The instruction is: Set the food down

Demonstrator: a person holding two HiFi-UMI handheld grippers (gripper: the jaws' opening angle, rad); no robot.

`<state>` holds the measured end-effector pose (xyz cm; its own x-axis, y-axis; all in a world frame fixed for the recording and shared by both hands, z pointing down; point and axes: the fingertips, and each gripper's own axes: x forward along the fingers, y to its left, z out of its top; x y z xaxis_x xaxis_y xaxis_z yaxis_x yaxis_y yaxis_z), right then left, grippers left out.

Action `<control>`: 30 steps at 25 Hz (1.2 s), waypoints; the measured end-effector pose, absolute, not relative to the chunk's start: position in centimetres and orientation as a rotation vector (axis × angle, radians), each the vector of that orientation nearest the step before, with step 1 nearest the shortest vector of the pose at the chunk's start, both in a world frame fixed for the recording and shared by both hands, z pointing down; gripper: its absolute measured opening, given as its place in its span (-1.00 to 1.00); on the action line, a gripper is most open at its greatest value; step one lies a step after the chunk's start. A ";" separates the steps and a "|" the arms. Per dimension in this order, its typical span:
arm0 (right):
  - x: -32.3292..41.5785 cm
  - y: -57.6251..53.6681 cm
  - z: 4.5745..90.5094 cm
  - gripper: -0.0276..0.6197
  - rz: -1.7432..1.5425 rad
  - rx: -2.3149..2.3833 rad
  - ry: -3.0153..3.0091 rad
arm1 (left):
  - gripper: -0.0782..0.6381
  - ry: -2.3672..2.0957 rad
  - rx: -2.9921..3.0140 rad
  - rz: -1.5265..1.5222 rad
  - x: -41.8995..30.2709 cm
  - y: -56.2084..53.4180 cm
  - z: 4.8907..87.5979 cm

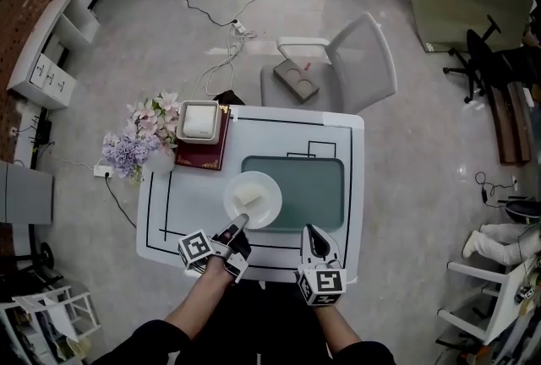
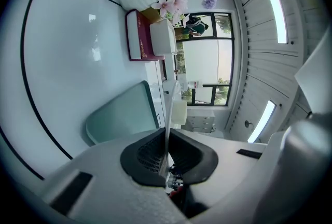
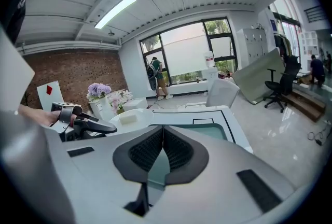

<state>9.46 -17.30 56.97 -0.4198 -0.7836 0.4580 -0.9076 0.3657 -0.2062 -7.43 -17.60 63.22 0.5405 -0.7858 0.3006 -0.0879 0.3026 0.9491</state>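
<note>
A white plate (image 1: pixel 264 204) carries a pale block of food (image 1: pixel 248 199). It lies over the left edge of the green tray (image 1: pixel 317 186) on the white table (image 1: pixel 182 207). My left gripper (image 1: pixel 239 225) is shut on the plate's near rim. In the left gripper view the rim (image 2: pixel 169 106) runs edge-on between the jaws of the left gripper (image 2: pixel 166 151), with the food (image 2: pixel 179 113) beyond. Whether the plate rests or hovers I cannot tell. My right gripper (image 1: pixel 309 231) is at the table's front, right of the plate, shut and empty (image 3: pixel 162 133).
A dark red book (image 1: pixel 203 154) with a white box (image 1: pixel 199 120) on it lies at the table's back left. Beside it stands a vase of flowers (image 1: pixel 139 144). A grey chair (image 1: pixel 359 63) stands behind the table. Cables trail on the floor (image 1: pixel 224 25).
</note>
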 end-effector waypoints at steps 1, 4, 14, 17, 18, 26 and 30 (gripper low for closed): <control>9.2 -17.4 57.0 -0.89 0.626 1.502 -2.345 | -0.73 -0.910 1.199 -0.556 -7.7 -17.9 63.2; 8.9 -17.0 56.8 -0.89 0.623 1.517 -2.323 | -0.73 -0.899 1.207 -0.539 -8.0 -18.4 63.2; 11.6 -16.1 57.0 -0.89 0.637 1.661 -2.213 | -0.73 -0.795 1.232 -0.425 -4.5 -20.1 64.7; 12.8 -15.3 57.3 -0.89 0.652 1.712 -2.166 | -0.73 -0.755 1.245 -0.385 -2.8 -20.4 64.8; 13.2 -15.1 57.4 -0.89 0.657 1.728 -2.151 | -0.73 -0.746 1.250 -0.373 -2.4 -20.4 65.0; 15.1 -13.6 57.8 -0.89 0.689 1.837 -2.058 | -0.73 -0.664 1.280 -0.317 0.8 -21.3 65.6; 15.2 -13.3 58.2 -0.89 0.698 1.848 -2.035 | -0.73 -0.646 1.289 -0.305 1.5 -21.9 66.1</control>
<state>15.16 -13.28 58.19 -0.1243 -0.8392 0.5295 -0.9874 0.0522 -0.1491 1.52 -21.94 66.12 0.7881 -0.5518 0.2728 -0.1402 0.2706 0.9524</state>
